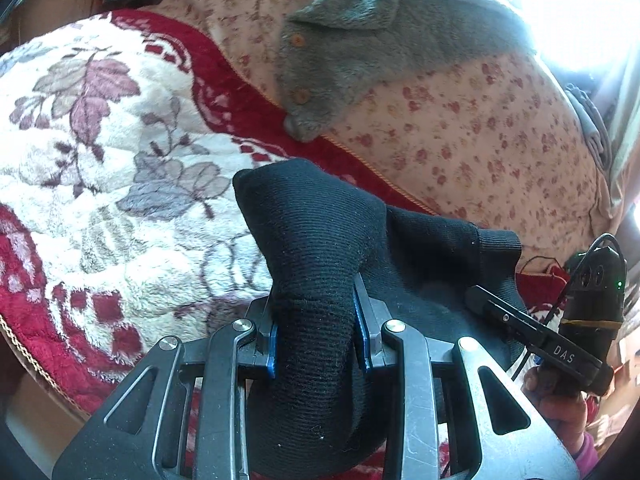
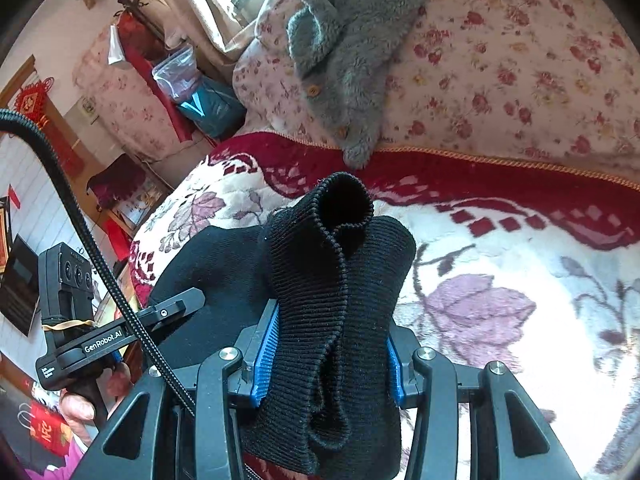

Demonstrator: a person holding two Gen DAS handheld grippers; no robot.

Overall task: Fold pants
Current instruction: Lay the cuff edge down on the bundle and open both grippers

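The black knit pants (image 1: 320, 240) hang bunched between both grippers, above a floral fleece blanket (image 1: 100, 140). My left gripper (image 1: 316, 336) is shut on a thick fold of the pants, blue pads (image 1: 362, 332) pressing each side. My right gripper (image 2: 328, 356) is shut on the ribbed cuff or waistband of the pants (image 2: 340, 272), which sticks up past the fingers. The right gripper also shows in the left wrist view (image 1: 532, 328), at the pants' right edge. The left gripper shows in the right wrist view (image 2: 168, 308), at the pants' left edge.
A grey fuzzy garment with buttons (image 1: 360, 40) lies on a floral quilt (image 1: 480, 128) behind the blanket. It also shows in the right wrist view (image 2: 344, 60). A teal bag (image 2: 208, 108) and furniture stand at the left beyond the bed.
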